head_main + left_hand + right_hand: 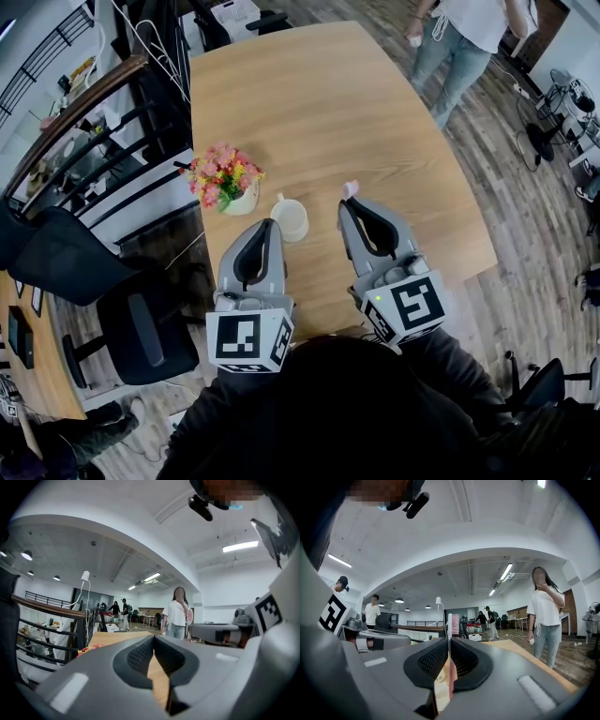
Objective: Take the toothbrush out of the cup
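A toothbrush with a white neck and pink bristles [453, 624] stands upright between the pads of my right gripper [449, 641], which is shut on its handle. In the head view its pink head [350, 188] pokes out past the right gripper [350, 201], above the table and to the right of the white cup [292, 219]. The cup stands upright on the wooden table [328, 103], with nothing showing in it. My left gripper [270, 224] is just left of the cup, its jaws together and empty [153, 640]. Whether it touches the cup I cannot tell.
A small white pot of pink and yellow flowers [225, 178] stands left of the cup near the table's left edge. A black railing [94, 141] and a black office chair [141, 328] lie to the left. A person [464, 37] stands beyond the table's far right corner.
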`<control>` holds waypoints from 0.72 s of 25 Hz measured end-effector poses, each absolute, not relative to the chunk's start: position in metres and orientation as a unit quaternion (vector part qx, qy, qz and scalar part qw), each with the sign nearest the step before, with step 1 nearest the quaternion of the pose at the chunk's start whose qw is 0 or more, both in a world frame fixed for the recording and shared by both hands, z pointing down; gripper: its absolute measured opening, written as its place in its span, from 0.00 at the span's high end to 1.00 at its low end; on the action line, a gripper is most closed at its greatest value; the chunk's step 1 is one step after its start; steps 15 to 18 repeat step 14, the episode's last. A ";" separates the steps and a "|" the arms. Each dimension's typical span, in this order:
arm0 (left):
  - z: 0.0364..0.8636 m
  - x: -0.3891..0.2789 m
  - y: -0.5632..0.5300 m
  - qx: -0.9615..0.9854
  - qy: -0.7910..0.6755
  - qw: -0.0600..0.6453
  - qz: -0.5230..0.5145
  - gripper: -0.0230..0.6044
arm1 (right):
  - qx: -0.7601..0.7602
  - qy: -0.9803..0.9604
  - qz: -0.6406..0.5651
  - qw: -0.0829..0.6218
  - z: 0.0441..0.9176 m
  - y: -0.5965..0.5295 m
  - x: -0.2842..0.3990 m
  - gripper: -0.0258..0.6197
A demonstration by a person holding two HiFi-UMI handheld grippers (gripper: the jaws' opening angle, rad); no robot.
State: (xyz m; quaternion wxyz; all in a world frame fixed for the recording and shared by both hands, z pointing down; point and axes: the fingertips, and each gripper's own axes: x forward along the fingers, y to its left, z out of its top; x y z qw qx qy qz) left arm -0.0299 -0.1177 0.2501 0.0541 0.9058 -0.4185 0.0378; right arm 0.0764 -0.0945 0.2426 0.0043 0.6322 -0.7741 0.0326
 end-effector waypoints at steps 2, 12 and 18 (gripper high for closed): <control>0.249 -0.030 -0.117 0.905 -0.419 0.053 0.037 0.95 | 0.633 -0.774 0.033 0.003 0.242 -0.093 0.078 0.93; 0.249 -0.031 -0.121 0.904 -0.423 0.053 0.038 0.95 | 0.631 -0.775 0.034 0.000 0.241 -0.097 0.078 0.93; 0.250 -0.031 -0.122 0.904 -0.423 0.053 0.038 0.95 | 0.630 -0.775 0.035 0.000 0.242 -0.098 0.078 0.93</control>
